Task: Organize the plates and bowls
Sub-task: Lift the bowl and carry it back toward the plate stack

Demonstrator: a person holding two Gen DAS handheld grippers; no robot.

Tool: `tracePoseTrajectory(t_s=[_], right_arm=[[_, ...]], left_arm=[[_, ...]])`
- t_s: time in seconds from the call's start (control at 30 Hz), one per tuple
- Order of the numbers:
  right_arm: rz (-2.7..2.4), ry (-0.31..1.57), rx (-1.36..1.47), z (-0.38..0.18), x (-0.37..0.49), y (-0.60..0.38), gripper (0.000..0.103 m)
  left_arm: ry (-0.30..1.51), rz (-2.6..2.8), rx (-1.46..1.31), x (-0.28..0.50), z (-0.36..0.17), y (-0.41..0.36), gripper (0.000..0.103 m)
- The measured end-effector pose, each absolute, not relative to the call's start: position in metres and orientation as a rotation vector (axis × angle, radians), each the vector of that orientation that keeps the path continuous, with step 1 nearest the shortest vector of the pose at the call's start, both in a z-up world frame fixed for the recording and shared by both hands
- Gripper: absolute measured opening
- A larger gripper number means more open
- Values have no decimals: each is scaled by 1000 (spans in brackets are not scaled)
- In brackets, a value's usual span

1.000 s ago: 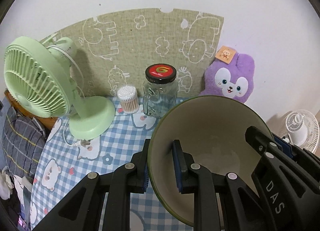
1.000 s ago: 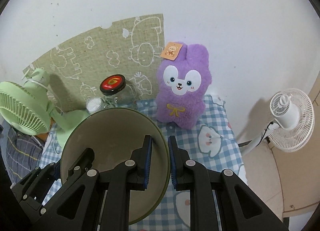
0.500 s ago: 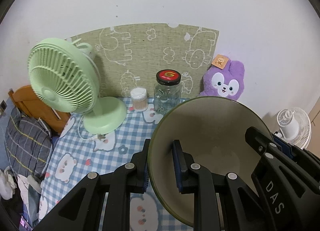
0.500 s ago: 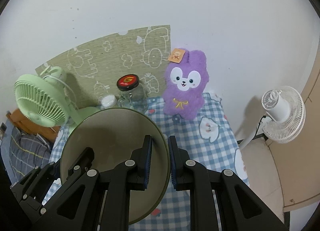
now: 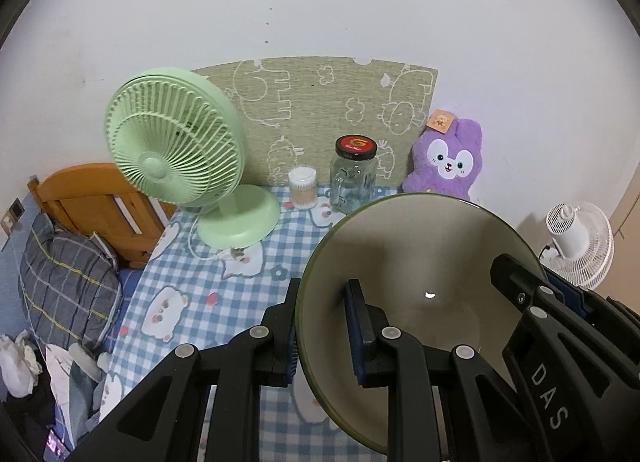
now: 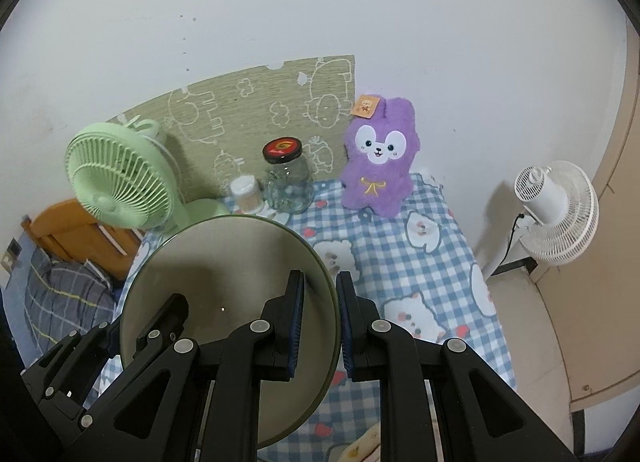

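Bowl [image 5: 416,262]: I am gripping opposite rims, left tongs [image 5: 322,336] clenched at nine o'clock, right tongs [image 6: 320,322] at three, above the bench [image 6: 420,262].

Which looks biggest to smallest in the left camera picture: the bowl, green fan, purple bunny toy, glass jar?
1. Bowl, though it's nearest the camera.
2. Green fan.
3. Purple bunny toy.
4. Glass jar.

Jar [image 5: 353,174] between fan [image 5: 180,150] and plush [image 5: 446,162], before the mat [image 5: 320,110]
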State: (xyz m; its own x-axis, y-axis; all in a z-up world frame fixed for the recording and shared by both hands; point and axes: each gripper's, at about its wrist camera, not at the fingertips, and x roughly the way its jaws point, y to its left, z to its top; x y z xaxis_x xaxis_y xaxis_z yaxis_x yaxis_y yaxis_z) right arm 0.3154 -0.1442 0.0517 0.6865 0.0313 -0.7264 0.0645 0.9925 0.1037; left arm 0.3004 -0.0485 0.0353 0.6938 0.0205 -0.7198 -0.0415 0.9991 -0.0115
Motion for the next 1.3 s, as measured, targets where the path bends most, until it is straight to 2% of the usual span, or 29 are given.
tracePoseTrajectory(t_s=[0.63, 1.3], right_arm=[[-27, 836, 129, 29, 236, -111, 20], [-21, 937, 132, -34, 206, -93, 20]], left_arm=[[818, 23, -10, 225, 18, -19, 19], [908, 28, -12, 189, -41, 0, 19]])
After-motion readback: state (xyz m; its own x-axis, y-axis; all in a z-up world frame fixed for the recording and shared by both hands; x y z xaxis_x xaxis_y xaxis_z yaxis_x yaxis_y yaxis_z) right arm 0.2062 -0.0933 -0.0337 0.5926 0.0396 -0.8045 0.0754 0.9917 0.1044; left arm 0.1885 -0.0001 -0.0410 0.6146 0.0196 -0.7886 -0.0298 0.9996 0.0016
